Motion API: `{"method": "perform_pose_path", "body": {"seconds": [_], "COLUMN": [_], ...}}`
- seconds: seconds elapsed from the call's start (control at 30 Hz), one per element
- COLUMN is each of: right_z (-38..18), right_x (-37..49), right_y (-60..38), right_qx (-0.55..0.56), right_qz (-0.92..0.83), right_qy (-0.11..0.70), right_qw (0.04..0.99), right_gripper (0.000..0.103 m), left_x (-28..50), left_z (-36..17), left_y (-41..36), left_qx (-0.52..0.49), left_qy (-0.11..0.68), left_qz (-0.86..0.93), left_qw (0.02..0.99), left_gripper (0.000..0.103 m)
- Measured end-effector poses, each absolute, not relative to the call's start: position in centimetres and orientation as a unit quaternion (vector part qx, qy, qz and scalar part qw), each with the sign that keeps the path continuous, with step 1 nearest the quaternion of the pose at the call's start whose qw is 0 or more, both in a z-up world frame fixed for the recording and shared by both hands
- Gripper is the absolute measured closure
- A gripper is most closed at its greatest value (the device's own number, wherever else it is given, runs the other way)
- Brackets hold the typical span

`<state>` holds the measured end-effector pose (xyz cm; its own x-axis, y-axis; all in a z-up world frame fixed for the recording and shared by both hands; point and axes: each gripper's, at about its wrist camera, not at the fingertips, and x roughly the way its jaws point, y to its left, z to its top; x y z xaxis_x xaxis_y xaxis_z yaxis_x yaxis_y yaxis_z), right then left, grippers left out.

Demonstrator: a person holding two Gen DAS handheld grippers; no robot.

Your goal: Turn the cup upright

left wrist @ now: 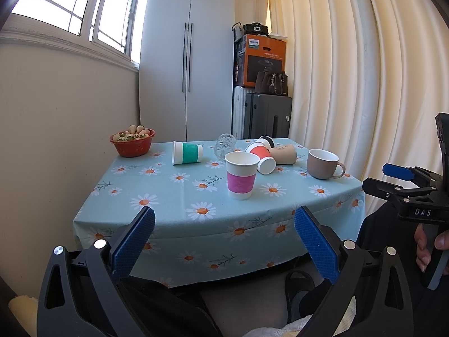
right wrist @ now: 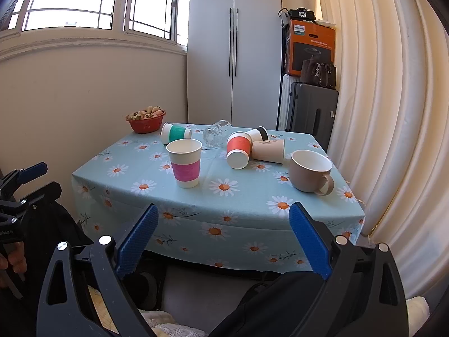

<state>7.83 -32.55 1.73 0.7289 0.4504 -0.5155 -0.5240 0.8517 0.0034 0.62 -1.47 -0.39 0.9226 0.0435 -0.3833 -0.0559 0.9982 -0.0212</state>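
both claws hang back from the surface (left wrist: 174, 205), holding nothing: the left claw (left wrist: 224, 241) is spread wide, and so is the right claw (right wrist: 223, 237), marked "das". the pink-banded cup (left wrist: 241, 175) stands upright near the front edge. the green-banded cup (left wrist: 187, 152) lies on its side farther back. an orange box (left wrist: 262, 59) reads "philips".
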Motion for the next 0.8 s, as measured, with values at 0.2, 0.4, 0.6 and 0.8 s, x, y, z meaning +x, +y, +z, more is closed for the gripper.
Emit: {"method": "perform_pose_path", "body": {"seconds": [0.2, 0.4, 0.6, 0.8], "right_z": [1.69, 1.70, 1.59, 1.58], "right_x": [7.76, 7.77, 7.85, 7.89], "right_y": [-32.49, -32.48, -32.55, -32.58], "right_qx": [-0.073, -0.073, -0.072, -0.073], "right_qz": [0.264, 0.264, 0.264, 0.264], "right_qy": [0.259, 0.259, 0.261, 0.262], "right_qw": [0.926, 0.926, 0.926, 0.925], "right_gripper": [0.010, 0.010, 0.010, 0.010], "left_x": [0.65, 0.68, 0.64, 0.70], "left_z": [-0.36, -0.38, -0.40, -0.42], "left_y": [-1.28, -1.40, -1.40, -1.37], "left_qx": [-0.021, -0.017, -0.018, -0.018], "left_qy": [0.195, 0.195, 0.196, 0.196], "left_qz": [0.025, 0.024, 0.024, 0.025], "left_qw": [0.980, 0.980, 0.980, 0.980], "left_gripper": [0.006, 0.006, 0.006, 0.006]}}
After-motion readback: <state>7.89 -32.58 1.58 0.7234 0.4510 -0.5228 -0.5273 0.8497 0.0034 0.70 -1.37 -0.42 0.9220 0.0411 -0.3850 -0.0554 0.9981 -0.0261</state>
